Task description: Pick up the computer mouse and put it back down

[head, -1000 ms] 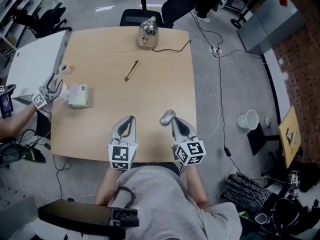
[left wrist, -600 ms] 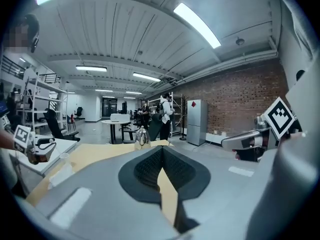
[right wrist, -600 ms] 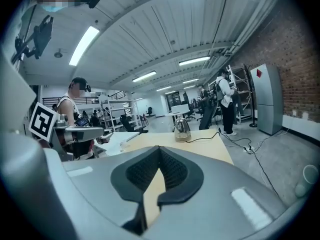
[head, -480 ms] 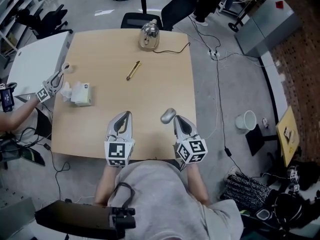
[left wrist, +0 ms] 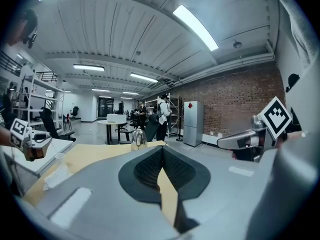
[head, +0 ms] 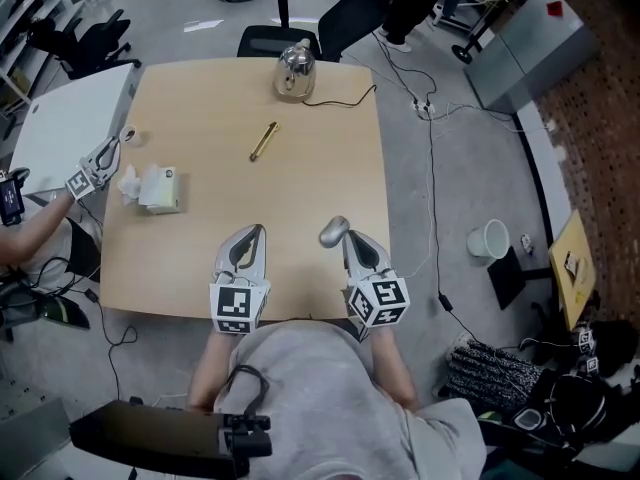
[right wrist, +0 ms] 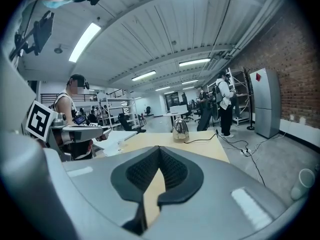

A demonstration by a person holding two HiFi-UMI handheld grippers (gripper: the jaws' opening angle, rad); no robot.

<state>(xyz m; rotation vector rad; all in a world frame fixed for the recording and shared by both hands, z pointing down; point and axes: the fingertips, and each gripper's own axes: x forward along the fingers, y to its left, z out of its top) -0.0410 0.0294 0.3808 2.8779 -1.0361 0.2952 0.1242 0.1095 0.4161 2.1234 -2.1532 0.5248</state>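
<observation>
The grey computer mouse [head: 333, 231] lies on the wooden table [head: 200, 98] near its front right. In the head view it sits just ahead and left of the tip of my right gripper [head: 347, 239], and I cannot tell whether they touch. That gripper's jaws are shut with nothing between them [right wrist: 159, 150], and the mouse does not show in the right gripper view. My left gripper [head: 255, 233] rests over the table's front edge with its jaws shut on nothing [left wrist: 161, 151]. From the left gripper view, the right gripper [left wrist: 250, 139] shows at the right.
A metal kettle [head: 293, 68] with a black cord stands at the table's far edge. A gold pen-like stick [head: 263, 140] lies mid-table and a tissue box [head: 158, 190] at the left. Another person's gripper [head: 92, 171] hovers by the left edge. A chair [head: 275, 38] stands behind the table.
My two grippers and the mouse have kept their places. The other person's gripper at the left has drawn back a little from the tissue box.
</observation>
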